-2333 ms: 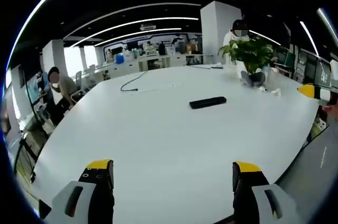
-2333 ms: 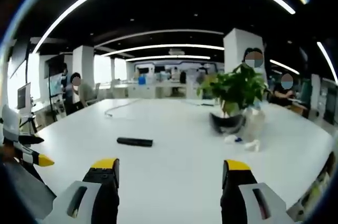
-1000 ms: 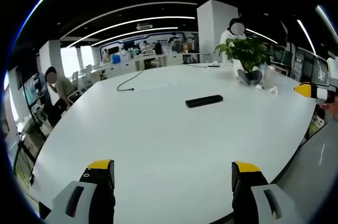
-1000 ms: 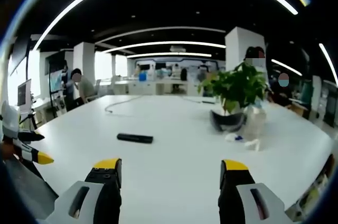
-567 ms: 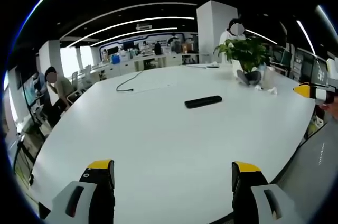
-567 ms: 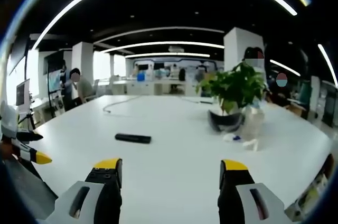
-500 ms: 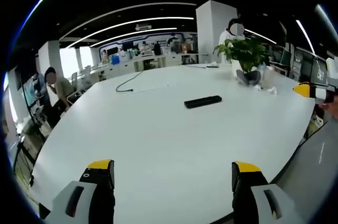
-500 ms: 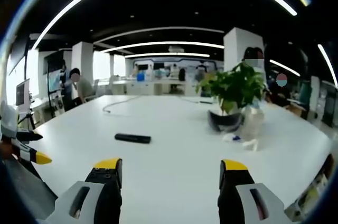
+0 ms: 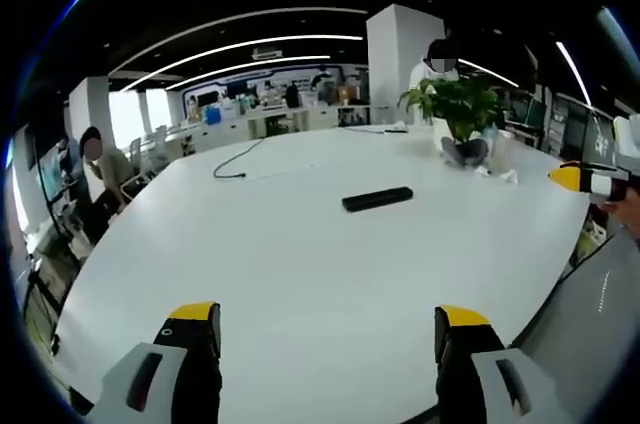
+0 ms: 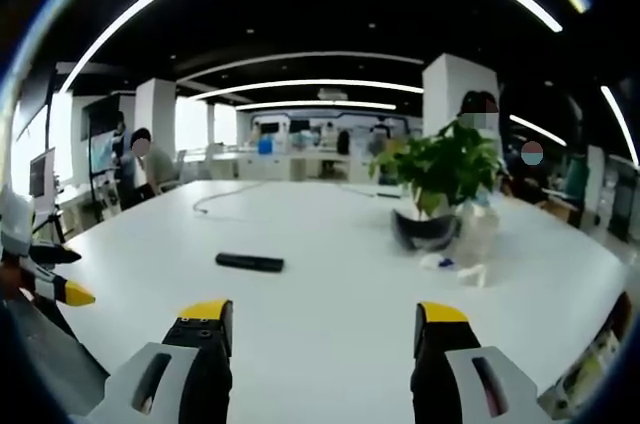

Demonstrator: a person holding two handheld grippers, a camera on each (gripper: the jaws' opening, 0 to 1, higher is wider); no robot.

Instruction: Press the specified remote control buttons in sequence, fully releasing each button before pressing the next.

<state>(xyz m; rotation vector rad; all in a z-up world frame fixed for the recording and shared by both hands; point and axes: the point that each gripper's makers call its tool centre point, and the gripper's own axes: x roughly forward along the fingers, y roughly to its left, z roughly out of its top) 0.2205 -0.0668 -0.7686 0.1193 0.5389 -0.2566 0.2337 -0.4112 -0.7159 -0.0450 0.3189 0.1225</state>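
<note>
Remote: slim black bar-shaped remote control [image 9: 377,199] lay mid white tabletop [image 9: 300,274], long axis crosswise.
Left tool [image 9: 325,364]: wide open, empty, well short.
Right tool [image 10: 320,359]: wide open, empty; remote [image 10: 249,262] ahead-left.
Nearer: cannot tell.

Both views low over table [image 9: 300,264], sharing remote [image 9: 377,199]

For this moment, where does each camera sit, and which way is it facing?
Left gripper view: rides the left tongs, jaws apart, looking across the white table at the black remote; the right tongs' yellow tip enters at right.
Right gripper view: rides the right tongs, jaws apart, facing the remote and potted plant; the left tongs' tip enters at left.
Shared: table, remote, plant.
</note>
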